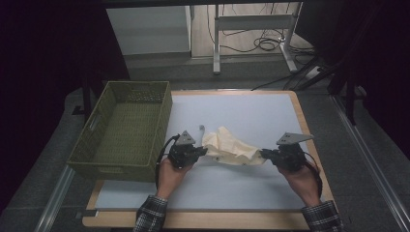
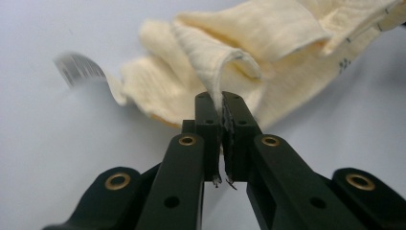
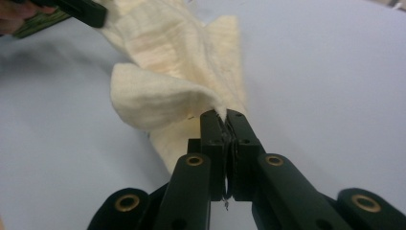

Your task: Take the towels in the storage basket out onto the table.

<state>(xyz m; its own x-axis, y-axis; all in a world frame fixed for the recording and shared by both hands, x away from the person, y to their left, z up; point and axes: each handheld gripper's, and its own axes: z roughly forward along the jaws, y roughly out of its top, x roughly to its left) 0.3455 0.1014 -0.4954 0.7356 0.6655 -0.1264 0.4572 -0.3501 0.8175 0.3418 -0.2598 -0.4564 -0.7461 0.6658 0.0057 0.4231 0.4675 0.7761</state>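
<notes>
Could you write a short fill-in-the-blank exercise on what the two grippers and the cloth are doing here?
1. The left gripper is shut on a cream-coloured ____.
2. The right gripper grips the cloth's other ____.
3. The green ____ stands at the left side of the table.
4. The basket holds ____.

Missing words: cloth; end; basket; nothing

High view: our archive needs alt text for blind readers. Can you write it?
Seen from above, a person's left gripper and right gripper are each shut on an end of a cream cloth, holding it stretched between them over a white table. A green basket stands at the table's left edge.
</notes>
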